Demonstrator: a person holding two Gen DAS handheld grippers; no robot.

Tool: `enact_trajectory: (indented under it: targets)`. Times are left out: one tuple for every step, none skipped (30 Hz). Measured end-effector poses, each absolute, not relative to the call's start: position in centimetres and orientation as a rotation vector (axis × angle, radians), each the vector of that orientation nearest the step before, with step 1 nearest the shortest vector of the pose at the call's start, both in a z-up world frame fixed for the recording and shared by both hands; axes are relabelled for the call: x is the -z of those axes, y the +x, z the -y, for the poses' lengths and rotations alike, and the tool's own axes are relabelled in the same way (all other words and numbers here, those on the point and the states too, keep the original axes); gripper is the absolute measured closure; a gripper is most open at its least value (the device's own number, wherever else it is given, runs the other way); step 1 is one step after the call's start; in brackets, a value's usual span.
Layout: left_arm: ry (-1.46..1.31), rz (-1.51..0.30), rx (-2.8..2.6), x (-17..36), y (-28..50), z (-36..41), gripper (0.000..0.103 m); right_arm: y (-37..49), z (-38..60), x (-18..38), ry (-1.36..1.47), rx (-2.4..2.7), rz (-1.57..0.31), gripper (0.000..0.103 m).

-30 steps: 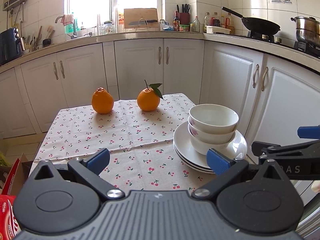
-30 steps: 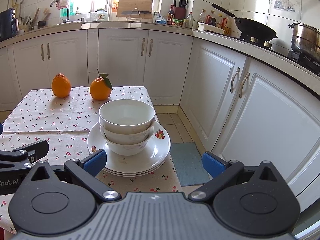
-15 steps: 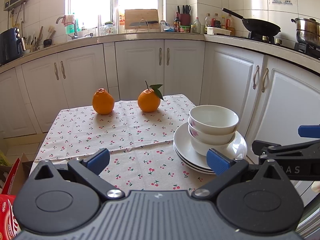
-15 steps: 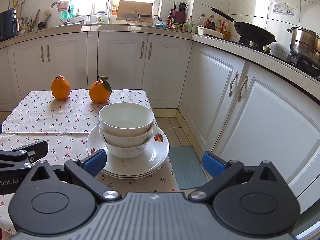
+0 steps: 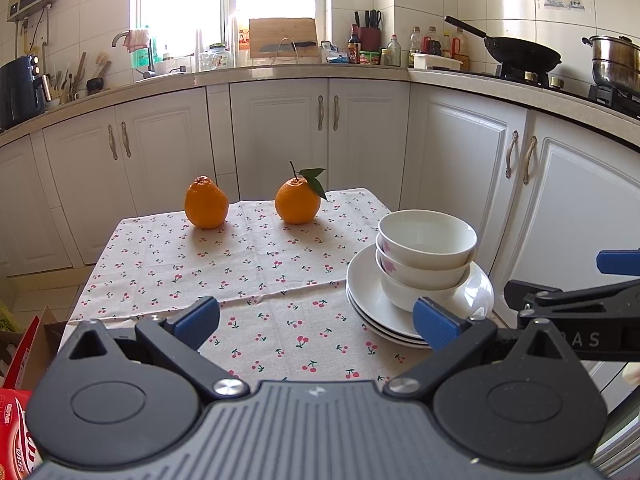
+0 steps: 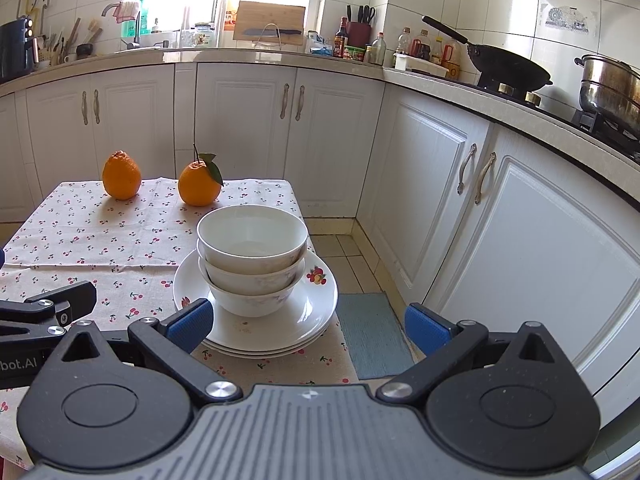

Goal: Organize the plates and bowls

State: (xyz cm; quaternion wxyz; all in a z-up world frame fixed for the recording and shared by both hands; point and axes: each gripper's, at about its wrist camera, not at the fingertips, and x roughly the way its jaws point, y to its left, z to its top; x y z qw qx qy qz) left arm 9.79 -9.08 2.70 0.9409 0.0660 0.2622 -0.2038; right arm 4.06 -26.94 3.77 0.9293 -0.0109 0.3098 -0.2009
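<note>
Three white bowls (image 5: 427, 256) (image 6: 252, 256) are nested upright on a stack of white plates (image 5: 362, 286) (image 6: 312, 312) at the right edge of a table with a cherry-print cloth (image 5: 248, 264) (image 6: 100, 248). My left gripper (image 5: 316, 322) is open, low over the cloth, with the stack just beyond its right fingertip. My right gripper (image 6: 306, 326) is open too, close in front of the stack, its left fingertip at the plates' near rim. Neither holds anything. The right gripper's body (image 5: 576, 308) shows at the right of the left wrist view.
Two oranges (image 5: 206, 208) (image 5: 298, 206) sit at the table's far edge. White cabinets (image 6: 520, 216) and a counter with a wok (image 6: 508, 66) and a steel pot (image 6: 612, 88) run behind and to the right. A blue mat (image 6: 372, 332) lies on the floor by the table.
Both grippers have drawn back and up slightly from the stack; the right view shows it a little farther off. Bowls, plates and oranges have not moved.
</note>
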Motion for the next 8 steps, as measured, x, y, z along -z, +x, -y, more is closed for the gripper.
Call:
enact_trajectory:
  targets:
    - [0.134,-0.535,0.416,-2.71,9.77,9.09,0.001,4.06,26.93,-3.77,-0.022,0.411,-0.634,0.000]
    - [0.134,-0.535,0.416,-2.71,9.76,9.10,0.001,4.07,26.94,-3.77,-0.021,0.412,-0.634,0.000]
    - [0.134,-0.535,0.416,-2.70,9.75,9.10,0.001,4.08,26.92,-3.77,-0.021,0.412,-0.635,0.000]
    - [0.135,-0.535,0.416,-2.70,9.75,9.10,0.001,4.07,26.93,-3.77,-0.022,0.411,-0.635,0.000]
    - [0.135,-0.535,0.416,-2.71,9.75,9.10,0.001,4.06,26.93,-3.77,-0.024,0.411,-0.635,0.000]
    - [0.135,-0.535,0.416,-2.70,9.75,9.09,0.001,4.09,26.92,-3.77,-0.024,0.412,-0.635,0.000]
    - [0.135,-0.536,0.417,-2.71,9.77,9.10,0.001,4.09,26.91,-3.77,-0.025,0.412,-0.636,0.000]
    - [0.134,-0.538,0.418,-2.70,9.81,9.08,0.001,4.11,26.93,-3.77,-0.025,0.412,-0.637,0.000]
